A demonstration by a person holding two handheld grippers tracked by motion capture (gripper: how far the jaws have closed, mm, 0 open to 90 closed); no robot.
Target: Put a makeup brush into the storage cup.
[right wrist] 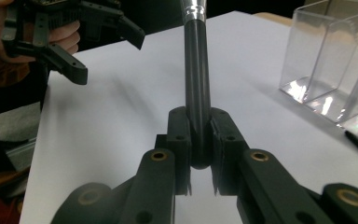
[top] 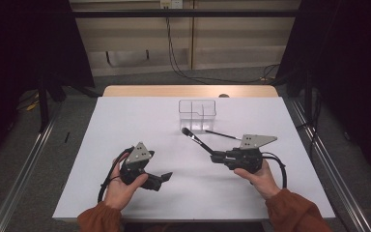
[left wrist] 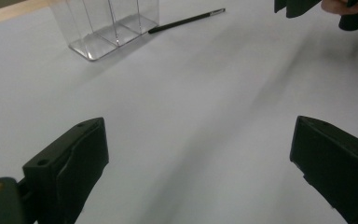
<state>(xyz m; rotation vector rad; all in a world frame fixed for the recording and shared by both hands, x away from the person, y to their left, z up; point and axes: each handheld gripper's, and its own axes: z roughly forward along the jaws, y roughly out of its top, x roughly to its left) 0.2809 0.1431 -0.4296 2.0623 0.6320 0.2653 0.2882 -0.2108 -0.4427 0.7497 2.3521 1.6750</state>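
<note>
A: While held low over the white bench point(top: 125, 121), left hand-held gripper point(top: 160, 179): jaws wide apart, nothing between.

B: Right hand-held gripper point(top: 216, 157): clamped on black brush point(top: 196, 139), bristle end toward clear divided box point(top: 197, 115). Thin black pencil point(top: 221, 135) flat beside box.

From above my side, the high camera is looking forward and down at the clear box point(top: 197, 115); my left gripper's camera is facing it from afar, my right one from close beside it; all are sharing that box
</note>
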